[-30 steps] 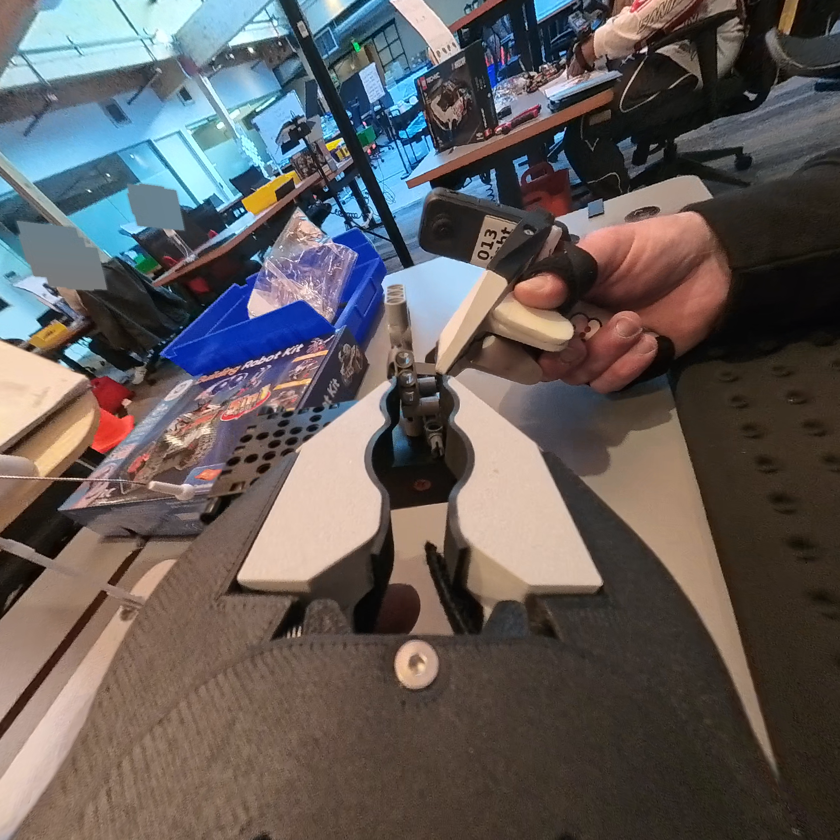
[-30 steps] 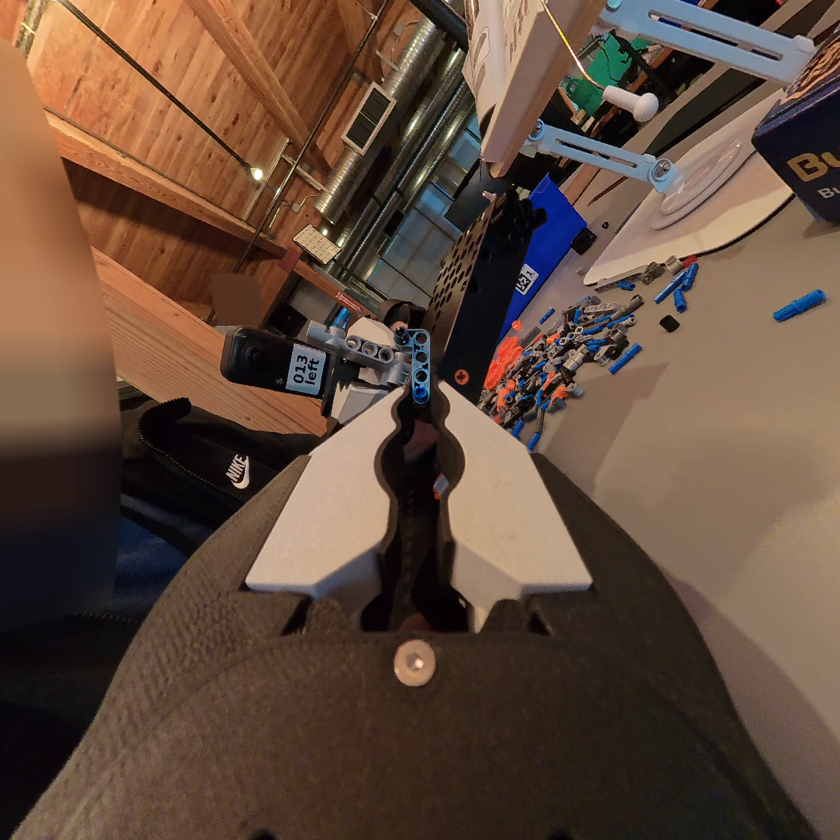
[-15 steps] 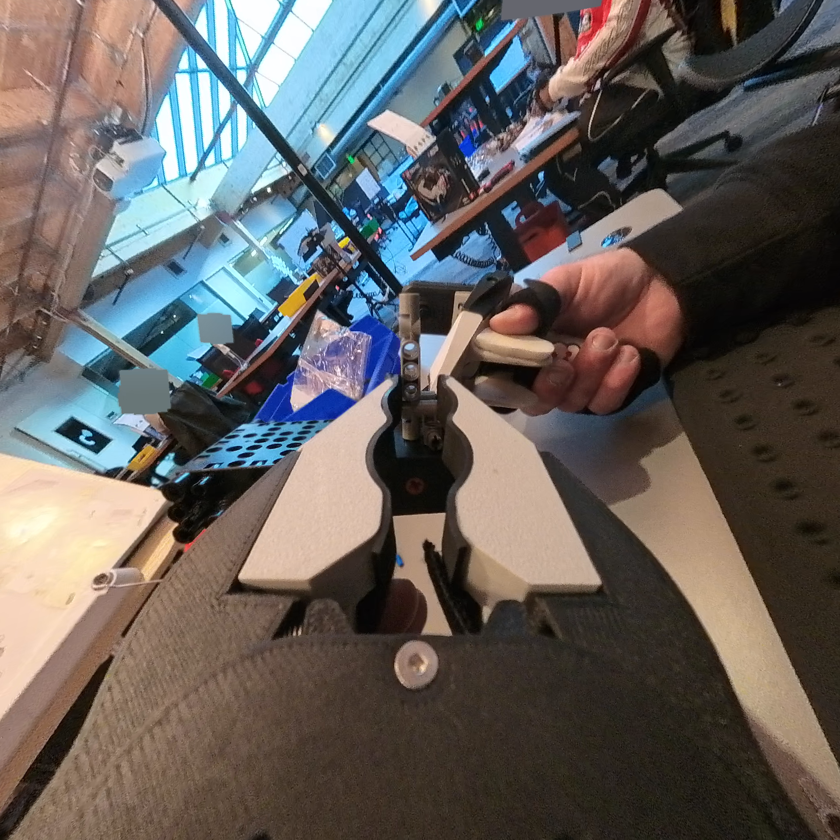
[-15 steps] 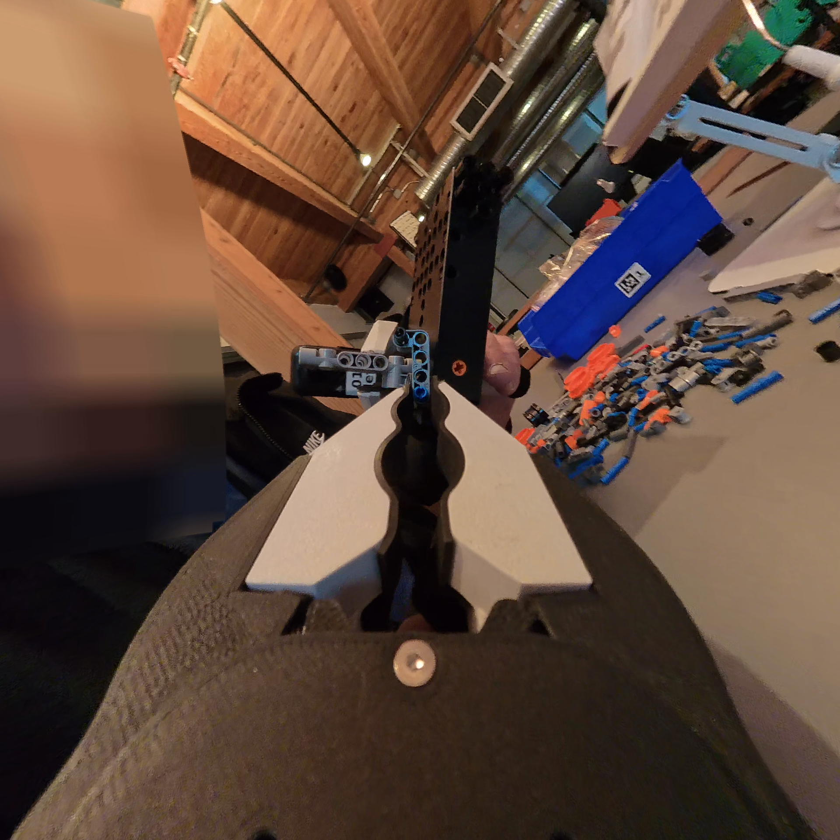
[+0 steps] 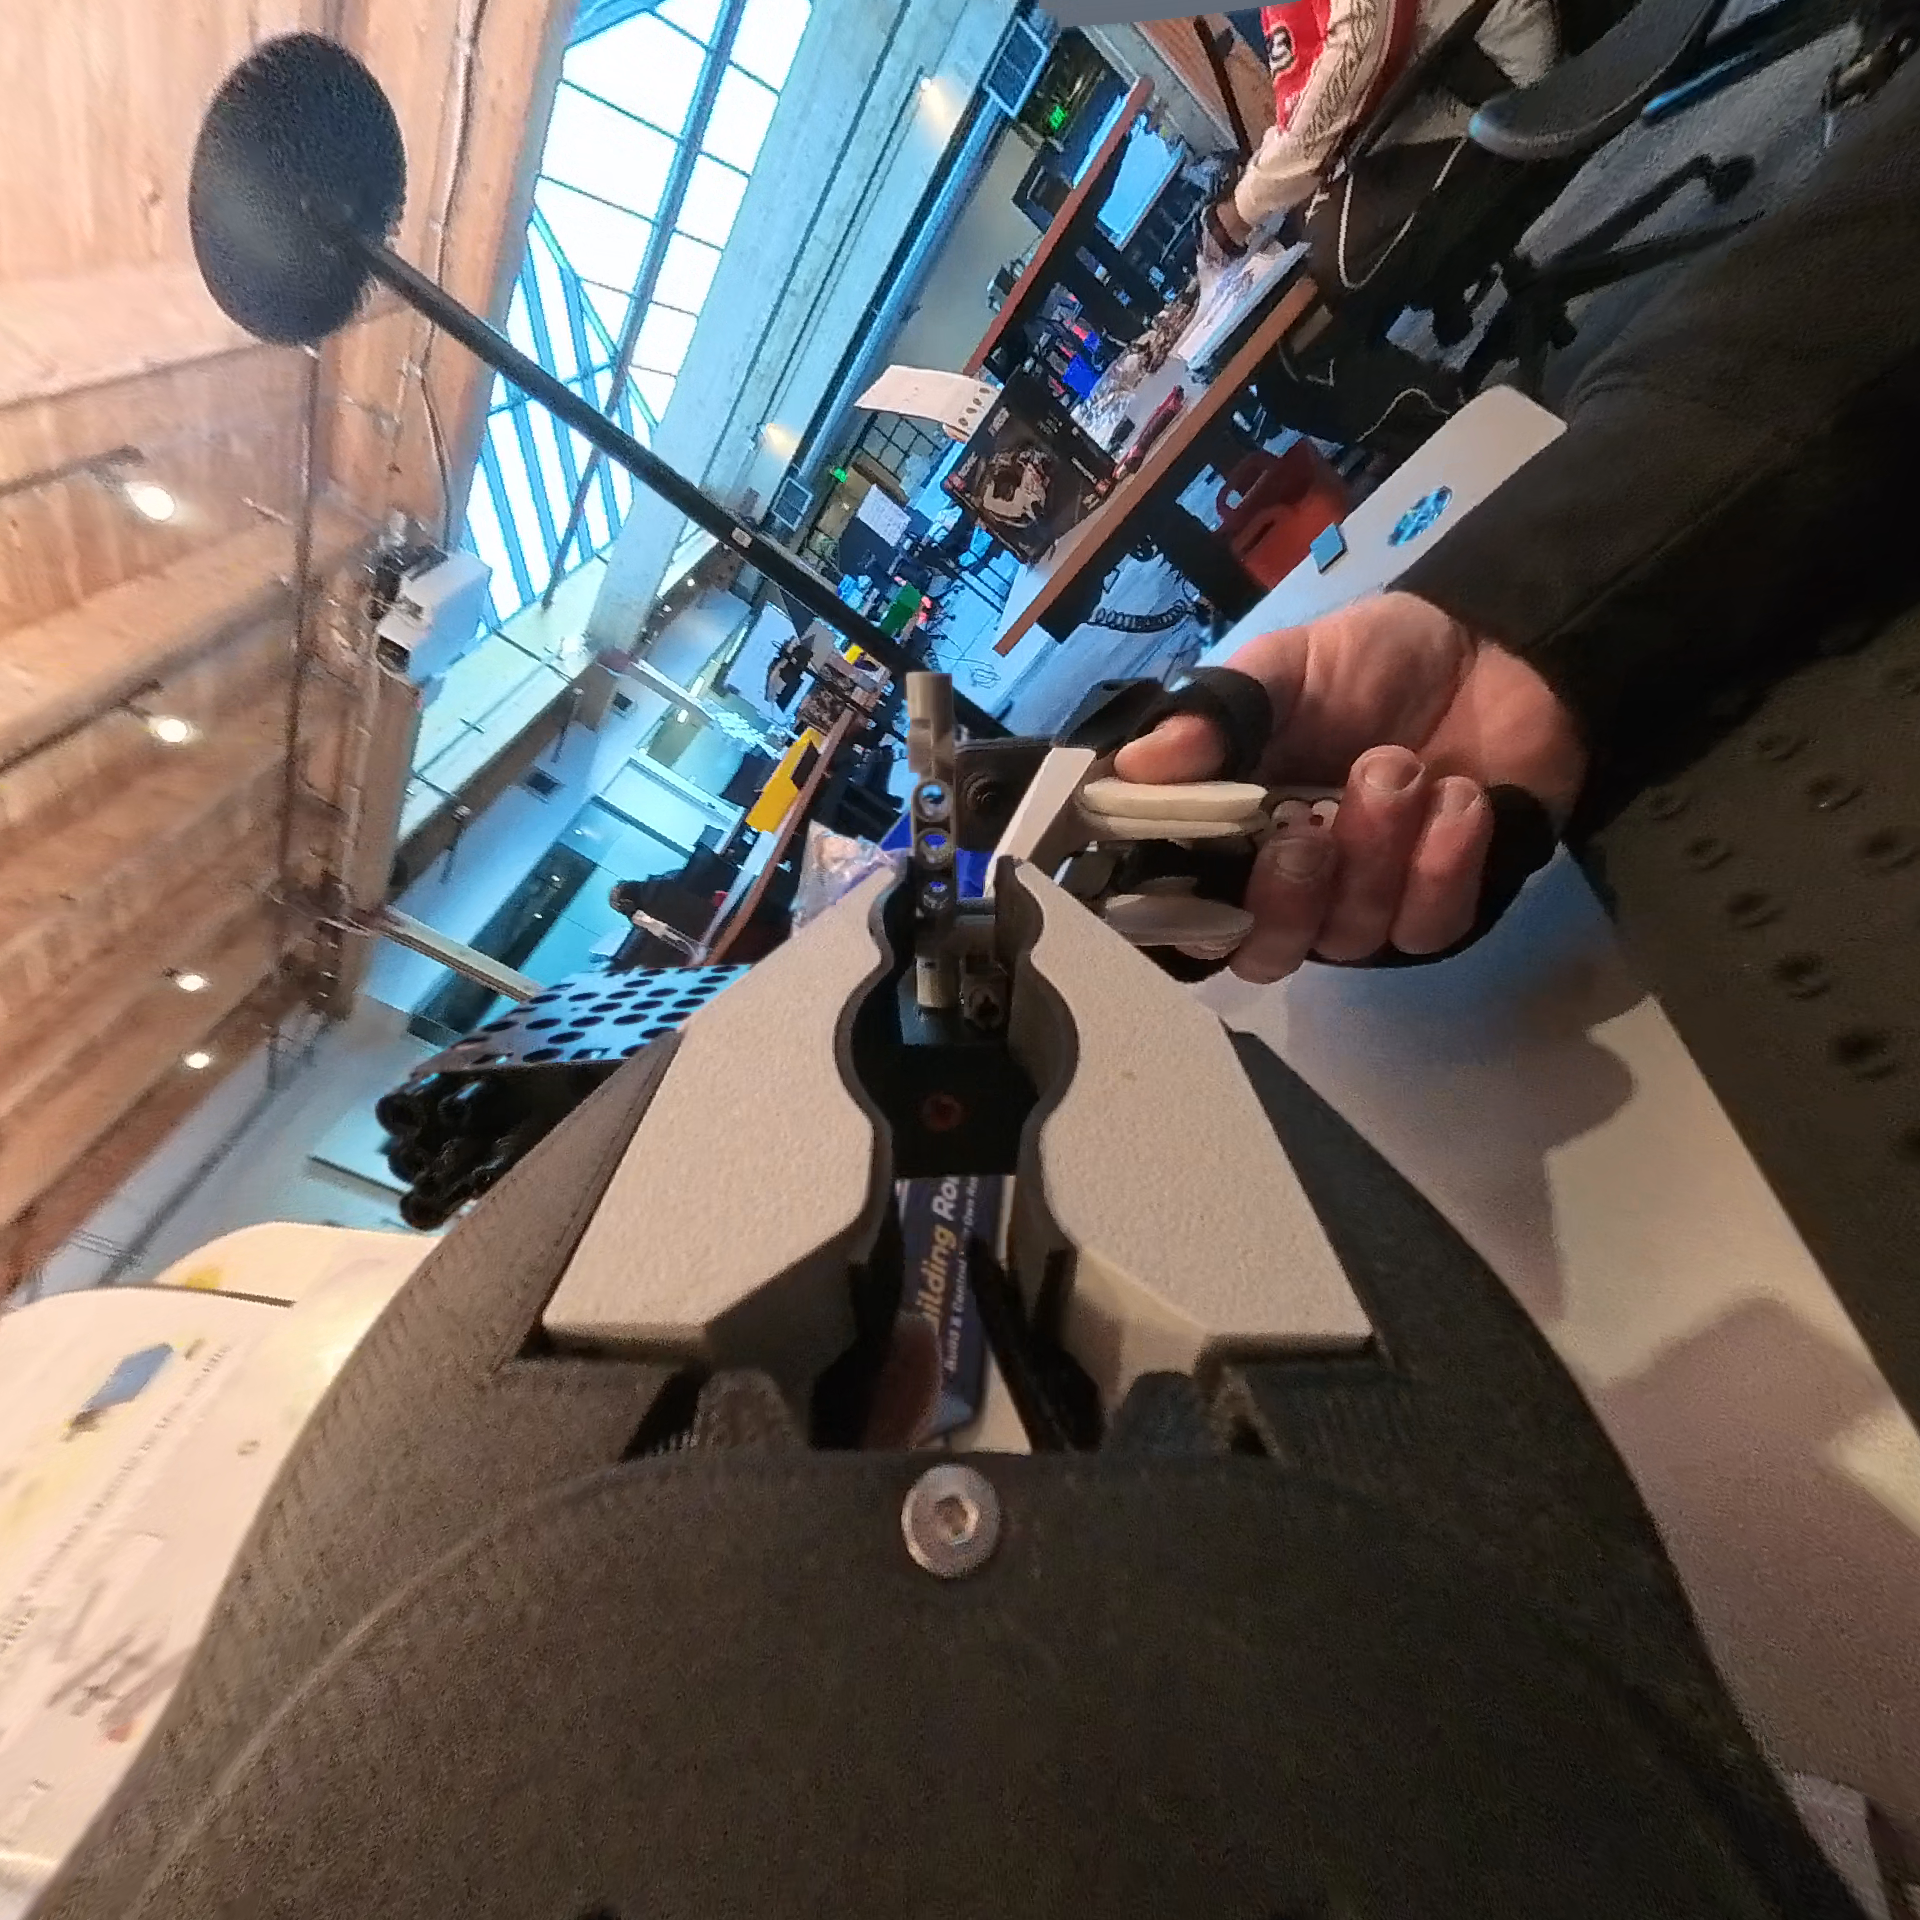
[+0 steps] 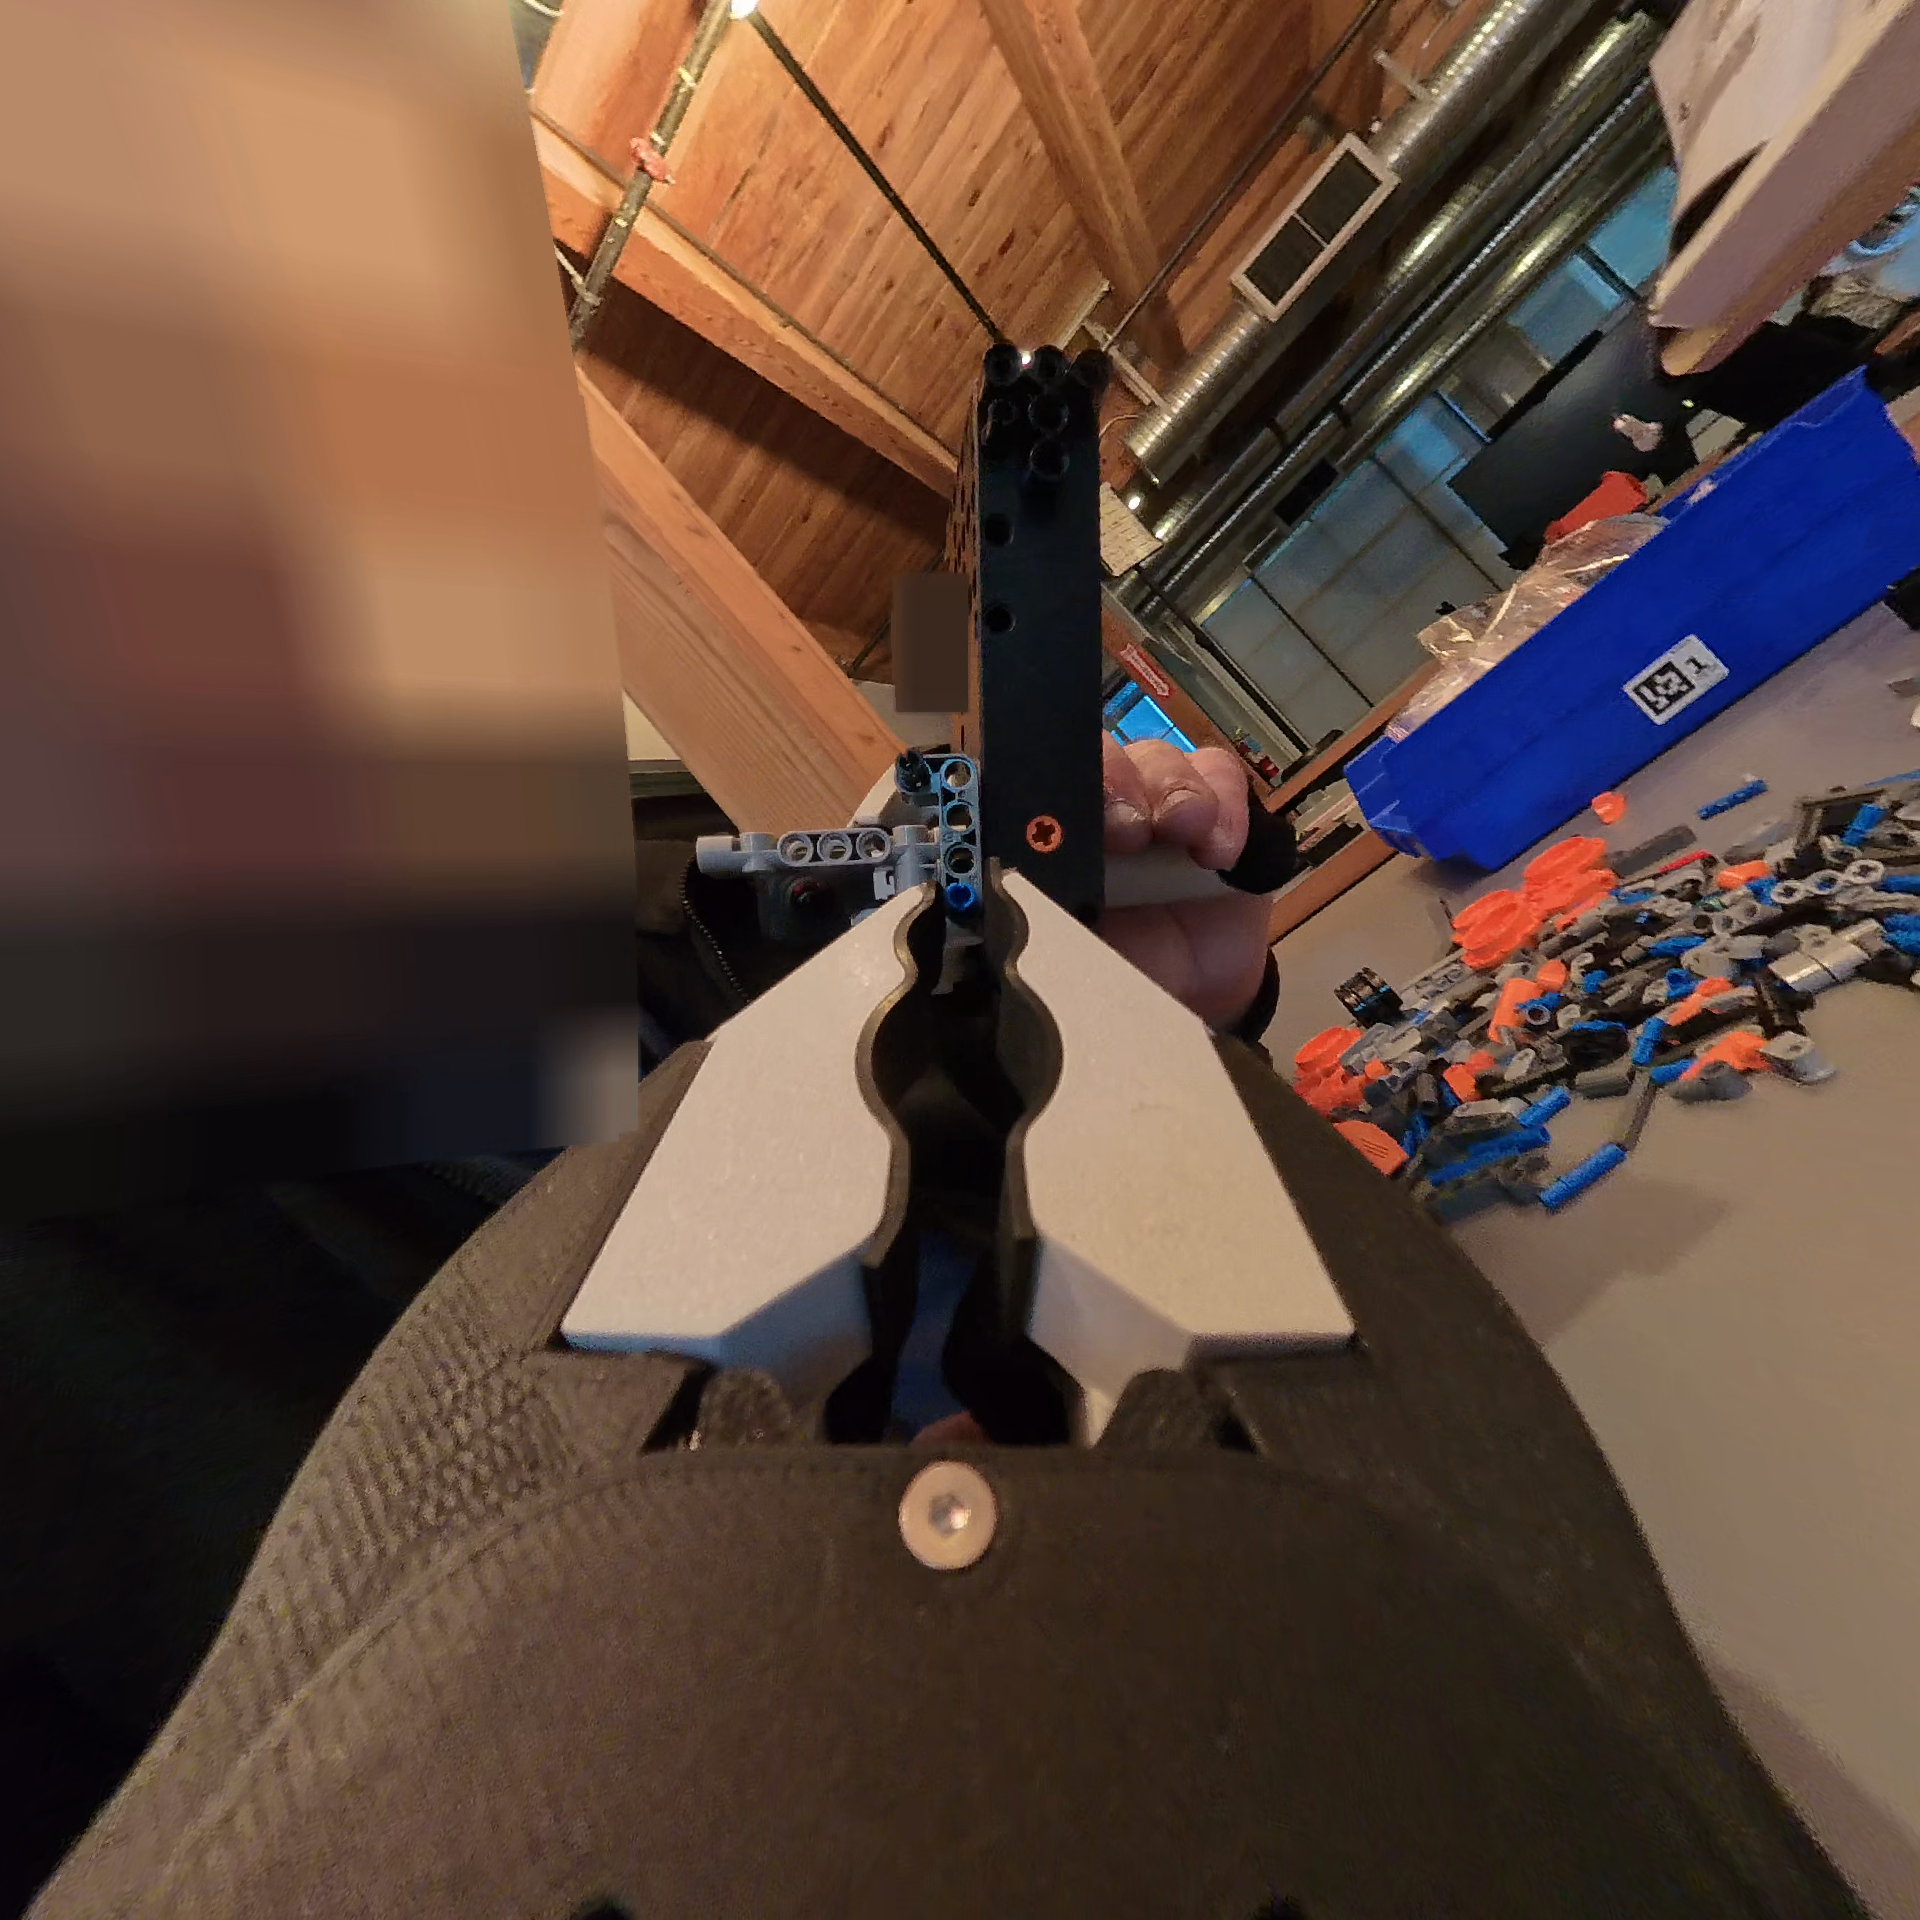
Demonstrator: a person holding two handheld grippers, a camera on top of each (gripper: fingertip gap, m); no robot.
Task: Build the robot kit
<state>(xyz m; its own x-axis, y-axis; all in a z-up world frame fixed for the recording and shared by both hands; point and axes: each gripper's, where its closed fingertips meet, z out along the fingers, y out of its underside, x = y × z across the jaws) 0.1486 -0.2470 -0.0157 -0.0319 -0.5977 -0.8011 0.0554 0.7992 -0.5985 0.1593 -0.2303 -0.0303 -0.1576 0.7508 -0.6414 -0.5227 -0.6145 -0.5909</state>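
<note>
The left gripper [image 5: 951,904] has its two grey fingers drawn close together, clamped on a small assembly of grey beams [image 5: 932,831] whose perforated beam stands up out of the tips. The black perforated block [image 5: 582,1023] belonging to the same build juts out to the left behind the fingers. Just beyond, a hand [image 5: 1382,779] in a dark sleeve squeezes the handle of the right gripper, whose fingers reach in to the same assembly.

In the right wrist view the right gripper [image 6: 961,904] is nearly closed, its tips pinching the lower end of a short blue beam [image 6: 958,831] that joins a grey beam [image 6: 821,847] running off to the left. The black perforated block [image 6: 1034,623] rises upright just behind the tips, and the hand holding the left gripper shows beside it.

On the grey worktop [image 6: 1662,1351] to the right lies a loose pile of orange, blue and grey parts [image 6: 1621,987], with a blue bin [image 6: 1621,707] behind it.
</note>
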